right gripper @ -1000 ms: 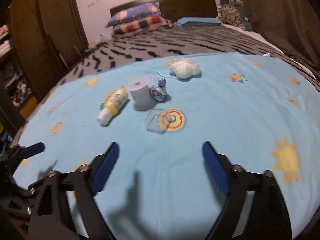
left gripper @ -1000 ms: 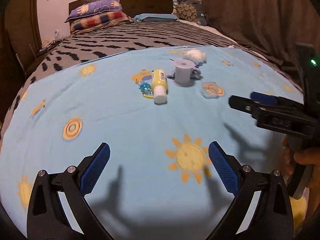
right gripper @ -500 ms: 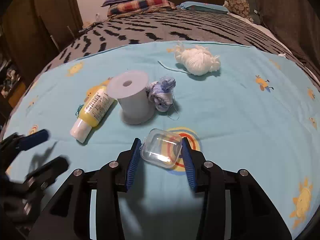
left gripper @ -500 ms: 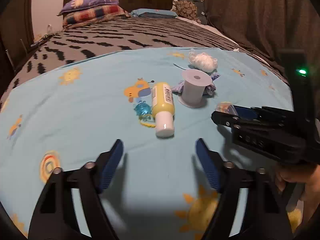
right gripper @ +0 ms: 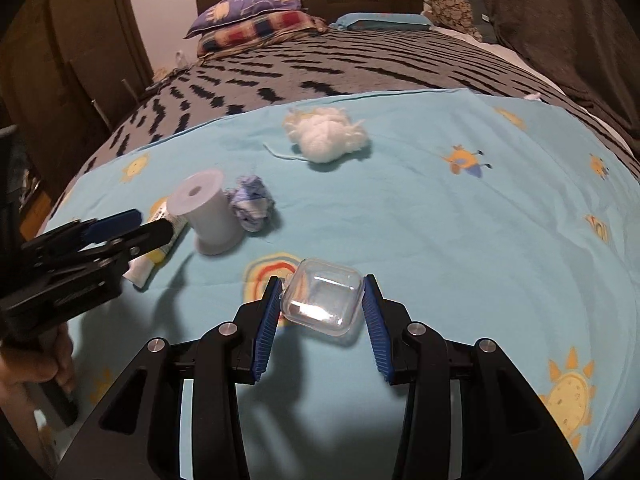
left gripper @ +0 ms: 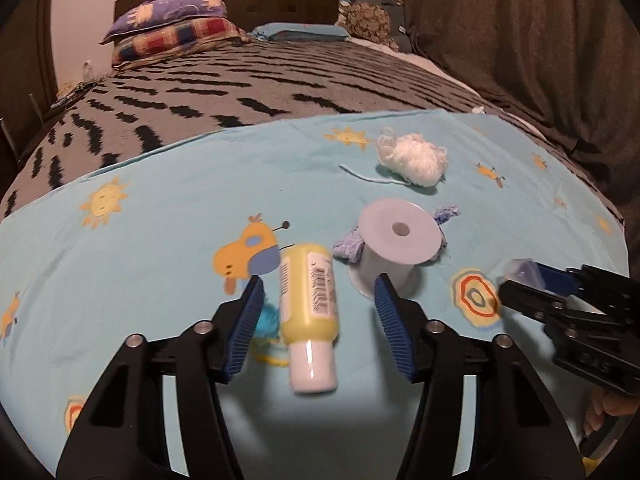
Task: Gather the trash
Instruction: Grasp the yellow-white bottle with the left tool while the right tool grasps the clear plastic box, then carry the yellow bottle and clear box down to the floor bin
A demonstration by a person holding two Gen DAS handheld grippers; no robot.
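Both grippers were held low over the near part of the blue sheet [right gripper: 440,208].

The clear plastic box [right gripper: 322,302] was clamped between the pads of the right gripper [right gripper: 320,312]. The yellow bottle [left gripper: 308,300] (cap toward the near edge) was straddled by the left gripper [left gripper: 318,320], wide open and apparently not touching it. Farther in stood the white spool [left gripper: 390,246], a crumpled blue scrap [right gripper: 252,202] touching it; white yarn [right gripper: 328,136] lay toward the far edge.
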